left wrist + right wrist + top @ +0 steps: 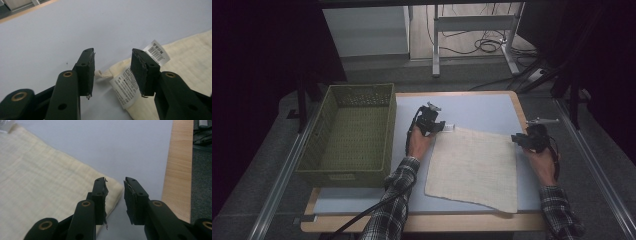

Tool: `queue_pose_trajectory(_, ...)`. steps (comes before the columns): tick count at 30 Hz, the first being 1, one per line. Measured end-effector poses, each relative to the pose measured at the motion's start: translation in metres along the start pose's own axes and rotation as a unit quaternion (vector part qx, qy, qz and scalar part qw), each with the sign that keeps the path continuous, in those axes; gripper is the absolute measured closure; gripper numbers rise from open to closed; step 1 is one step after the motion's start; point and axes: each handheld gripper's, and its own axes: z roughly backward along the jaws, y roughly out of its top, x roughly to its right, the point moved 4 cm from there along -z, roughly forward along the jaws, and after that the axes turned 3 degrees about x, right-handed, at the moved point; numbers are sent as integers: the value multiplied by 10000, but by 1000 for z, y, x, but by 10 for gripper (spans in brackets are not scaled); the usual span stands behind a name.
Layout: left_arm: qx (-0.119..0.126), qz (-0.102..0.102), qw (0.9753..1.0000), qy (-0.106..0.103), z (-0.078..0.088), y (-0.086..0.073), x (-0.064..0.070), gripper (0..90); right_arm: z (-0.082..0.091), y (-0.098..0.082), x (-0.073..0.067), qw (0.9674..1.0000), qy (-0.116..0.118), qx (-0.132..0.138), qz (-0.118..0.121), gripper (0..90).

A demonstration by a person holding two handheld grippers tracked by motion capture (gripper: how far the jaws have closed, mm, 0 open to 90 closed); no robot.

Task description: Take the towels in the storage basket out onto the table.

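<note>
A cream rectangular woven cloth (474, 167) lies flat on the pale blue table mat (482, 107), right of an olive wicker basket (349, 135). The left gripper (113, 71) and right gripper (115, 200), jaws parted and grasping nothing, hover at its two far corners, likely approaching to pinch them; each must lower and clench. Its slightly longer axis runs near-to-far, labelled corner far-left
</note>
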Motion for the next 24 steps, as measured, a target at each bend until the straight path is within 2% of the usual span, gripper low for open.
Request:
queue_pose_trajectory(1, 0, 0, 10000, 0, 0, 0, 0, 532, -3, 1, 1, 10000, -17, -1, -19, 689)
queue_pose_trajectory(3, -138, -104, 9998, 128, -7, -4, 0, 520, -7, 1, 2, 9999, -102, -33, 26, 678)
queue_pose_trajectory(6, -222, -144, 9995, 159, -11, -8, 1, 510, -12, 2, 2, 9998, -163, -72, 112, 672)
queue_pose_trajectory(8, -215, -39, 9997, 96, -12, -8, 0, 526, -16, 0, -1, 9993, -205, -220, 231, 679)
queue_pose_trajectory(9, -230, 80, 9997, -7, -11, -8, 0, 555, -18, -2, -3, 9988, -235, -318, 297, 707)
queue_pose_trajectory(10, -239, 138, 9996, -79, -11, -9, 1, 622, -18, -2, -5, 9991, -182, -274, 283, 775)
queue_pose_trajectory(11, -264, 141, 9995, -108, -10, -9, 2, 658, -18, -3, -6, 9993, -129, -276, 223, 812)
queue_pose_trajectory(12, -297, 143, 9994, -131, -9, -9, 3, 732, -18, -2, -7, 9994, -83, -295, 172, 858)
queue_pose_trajectory(13, -338, 151, 9991, -190, -8, -9, 4, 816, -17, -2, -8, 9993, -36, -343, 126, 870)
queue_pose_trajectory(14, -351, 104, 9992, -158, -8, -8, 5, 843, -17, -1, -9, 9992, -54, -390, 118, 878)
queue_pose_trajectory(15, -309, 21, 9995, -83, -6, -7, 6, 855, -17, 0, -9, 9989, -89, -428, 163, 881)
queue_pose_trajectory(16, -182, 13, 9998, -68, -3, -4, 6, 860, -17, 2, -10, 9987, -148, -445, 203, 882)
queue_pose_trajectory(18, 52, 55, 10000, -27, 4, 4, 4, 864, -14, 8, -9, 9990, -219, -310, 244, 883)
queue_pose_trajectory(19, 52, 55, 10000, -27, 4, 4, 4, 865, -14, 8, -9, 9990, -219, -310, 244, 883)
queue_pose_trajectory(20, 306, 55, 9995, 49, 13, 13, 2, 865, -10, 13, -8, 9993, -230, -204, 210, 883)
queue_pose_trajectory(22, 388, 87, 9992, 4, 21, 19, 1, 865, 0, 26, -8, 9997, -182, 58, 132, 883)
queue_pose_trajectory(23, 363, -112, 9992, 93, 27, 21, 3, 865, 5, 31, -11, 9997, -143, 113, 174, 883)
queue_pose_trajectory(24, 362, -199, 9991, 116, 30, 21, 4, 865, 7, 33, -12, 9995, -151, 132, 231, 883)
